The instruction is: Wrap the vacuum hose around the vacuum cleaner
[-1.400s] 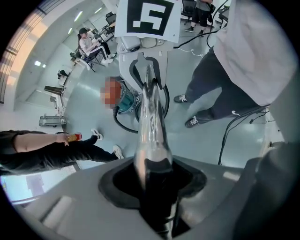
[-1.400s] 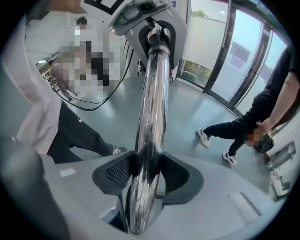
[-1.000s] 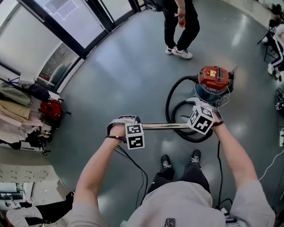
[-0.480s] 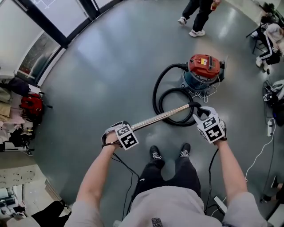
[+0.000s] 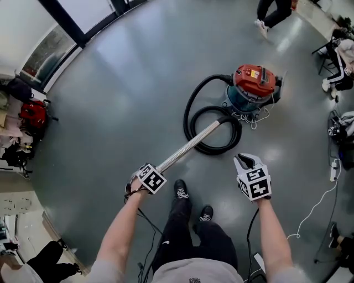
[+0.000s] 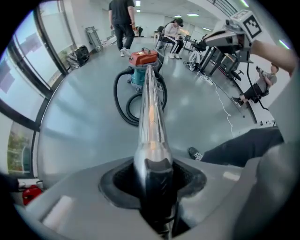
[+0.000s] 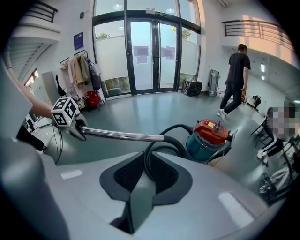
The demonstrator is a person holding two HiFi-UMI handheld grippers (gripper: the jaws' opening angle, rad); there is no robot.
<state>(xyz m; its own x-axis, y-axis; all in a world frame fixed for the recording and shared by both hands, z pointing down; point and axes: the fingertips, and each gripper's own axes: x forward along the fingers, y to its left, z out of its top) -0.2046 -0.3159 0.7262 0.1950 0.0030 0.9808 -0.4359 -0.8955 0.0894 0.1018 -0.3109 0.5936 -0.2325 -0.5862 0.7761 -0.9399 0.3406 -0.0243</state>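
Observation:
The vacuum cleaner (image 5: 254, 82), red lid on a teal drum, stands on the grey floor ahead. Its black hose (image 5: 194, 108) curls in loops in front of it and joins a shiny metal wand (image 5: 188, 146). My left gripper (image 5: 148, 177) is shut on the wand's near end, which runs straight out between its pads (image 6: 152, 173) toward the vacuum cleaner (image 6: 143, 58). My right gripper (image 5: 244, 161) hangs apart from the hose, to the right of the wand. Its jaws (image 7: 136, 187) have just been closing and nothing is between them. The hose (image 7: 161, 145) lies beyond them.
A person (image 5: 271, 14) walks past behind the vacuum cleaner. A clothes rack with a red bag (image 5: 32, 113) stands at the left by the glass doors (image 7: 150, 51). Chairs and a seated person (image 5: 343, 50) are at the right. A white cable (image 5: 318, 202) trails on the floor. My shoes (image 5: 180, 190) are below the wand.
My right gripper has let go of the wand's far end and drawn back toward me. My left gripper has sunk with the near end, so the wand now slopes up to the hose.

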